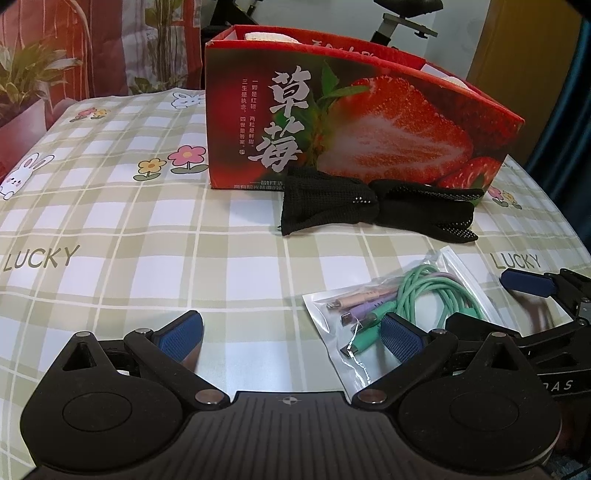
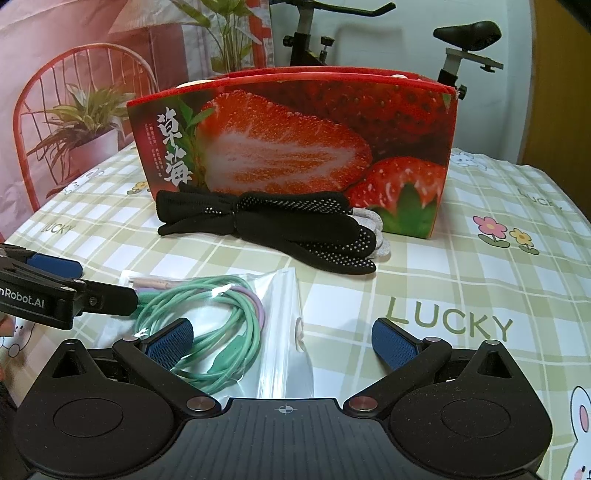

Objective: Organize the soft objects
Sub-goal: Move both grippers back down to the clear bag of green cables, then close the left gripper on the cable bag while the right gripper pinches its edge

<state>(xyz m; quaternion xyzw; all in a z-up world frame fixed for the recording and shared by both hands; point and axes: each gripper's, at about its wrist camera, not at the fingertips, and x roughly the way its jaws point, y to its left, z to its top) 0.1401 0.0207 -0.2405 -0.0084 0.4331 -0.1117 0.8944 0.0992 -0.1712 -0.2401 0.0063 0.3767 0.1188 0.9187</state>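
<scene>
A red strawberry-printed box (image 1: 354, 122) (image 2: 295, 147) stands on the checked tablecloth, with pale soft items showing over its rim. Black dotted gloves (image 1: 376, 208) (image 2: 273, 221) lie bunched against its front wall; a small grey-white fabric piece (image 2: 373, 225) peeks out beside them. A clear zip bag of green, purple and pink cables (image 1: 399, 306) (image 2: 221, 325) lies nearer. My left gripper (image 1: 291, 338) is open, its right finger over the bag's edge. My right gripper (image 2: 284, 341) is open, with the bag's right half between its fingers. Neither holds anything.
The tablecloth (image 1: 129, 240) (image 2: 461, 277) is green-checked with "LUCKY" print. An exercise bike (image 2: 369, 33) stands behind the box, and a printed backdrop with a chair and plants (image 2: 74, 92) lies to the left. A wooden door (image 1: 524, 55) is at the right.
</scene>
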